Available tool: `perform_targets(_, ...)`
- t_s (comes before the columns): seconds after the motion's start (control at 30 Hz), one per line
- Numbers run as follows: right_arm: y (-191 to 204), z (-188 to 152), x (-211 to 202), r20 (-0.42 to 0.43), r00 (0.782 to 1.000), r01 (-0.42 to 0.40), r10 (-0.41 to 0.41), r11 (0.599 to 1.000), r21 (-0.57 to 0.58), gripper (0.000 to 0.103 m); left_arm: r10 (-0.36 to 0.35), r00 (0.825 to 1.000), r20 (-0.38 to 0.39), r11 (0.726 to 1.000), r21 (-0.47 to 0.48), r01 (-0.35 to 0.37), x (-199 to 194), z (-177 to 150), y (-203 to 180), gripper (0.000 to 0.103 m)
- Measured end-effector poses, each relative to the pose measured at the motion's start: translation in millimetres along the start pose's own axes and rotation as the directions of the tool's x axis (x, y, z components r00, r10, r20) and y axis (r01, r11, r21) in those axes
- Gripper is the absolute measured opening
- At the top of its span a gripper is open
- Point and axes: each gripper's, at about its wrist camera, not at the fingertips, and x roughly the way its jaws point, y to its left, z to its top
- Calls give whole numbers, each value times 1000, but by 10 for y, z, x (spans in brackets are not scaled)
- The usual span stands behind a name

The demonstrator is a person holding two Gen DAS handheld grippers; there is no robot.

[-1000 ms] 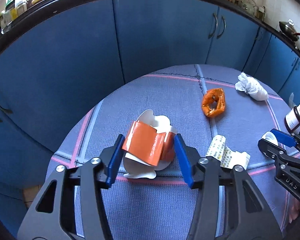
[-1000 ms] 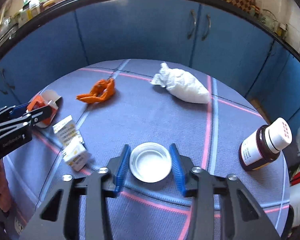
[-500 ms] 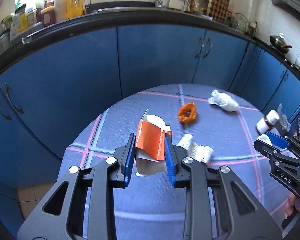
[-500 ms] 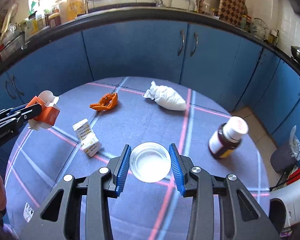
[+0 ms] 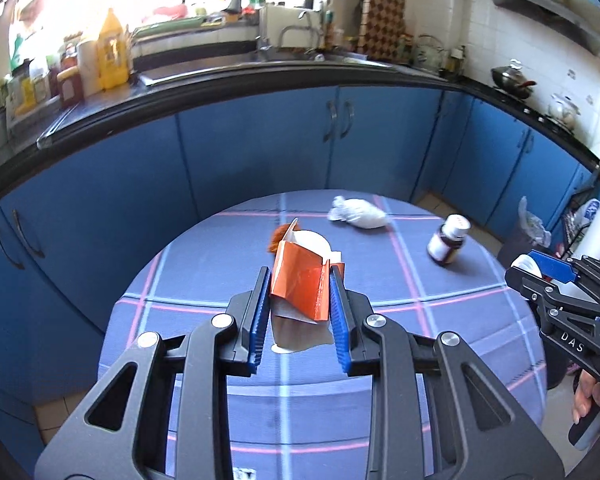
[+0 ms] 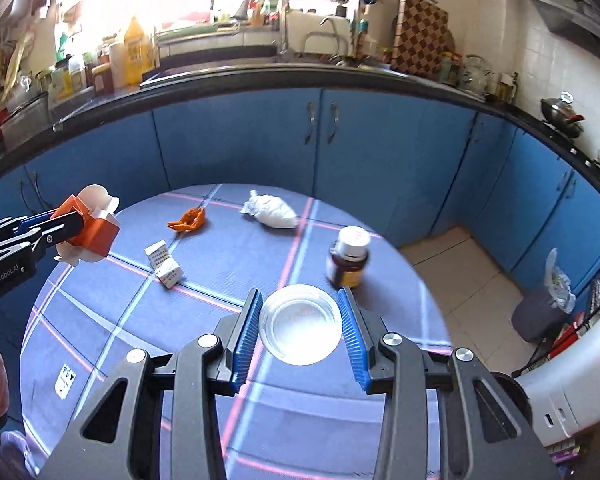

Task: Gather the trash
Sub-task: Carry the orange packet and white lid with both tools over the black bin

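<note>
My left gripper (image 5: 299, 312) is shut on a crushed orange and white carton (image 5: 300, 284), held up above the round table's blue checked cloth (image 5: 204, 280). From the right wrist view the same orange carton (image 6: 96, 232) hangs at the far left in that gripper. My right gripper (image 6: 300, 330) is shut on a round white lid (image 6: 300, 324), also lifted off the table. In the left wrist view the right gripper (image 5: 540, 276) shows at the right edge with the white lid (image 5: 526, 265) between its blue pads.
On the cloth (image 6: 236, 264) lie an orange peel (image 6: 188, 219), a tied white bag (image 6: 272, 213), a small white printed box (image 6: 163, 264) and a brown medicine bottle (image 6: 348, 256). Blue cabinets (image 6: 260, 144) ring the table. A dark bin (image 6: 548, 304) with a bag liner stands on the floor at right.
Both grippers rose away from the table with their loads. The left jaws closed onto the orange carton and lifted it off the cloth; the right kept hold of the white lid.
</note>
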Motion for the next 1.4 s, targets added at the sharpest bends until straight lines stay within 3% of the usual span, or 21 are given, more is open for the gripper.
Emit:
perform_targets(0.63, -690, -289, -774, 108, 993, 44, -53, 995, 90, 38, -61, 998, 34, 987, 153, 56, -355, 59, -1053, 29)
perform_targets(1.4, -1817, -809, -963, 85, 983, 140, -160, 968, 209, 38, -157, 987, -19, 933, 324, 154, -37, 78, -2481, 29)
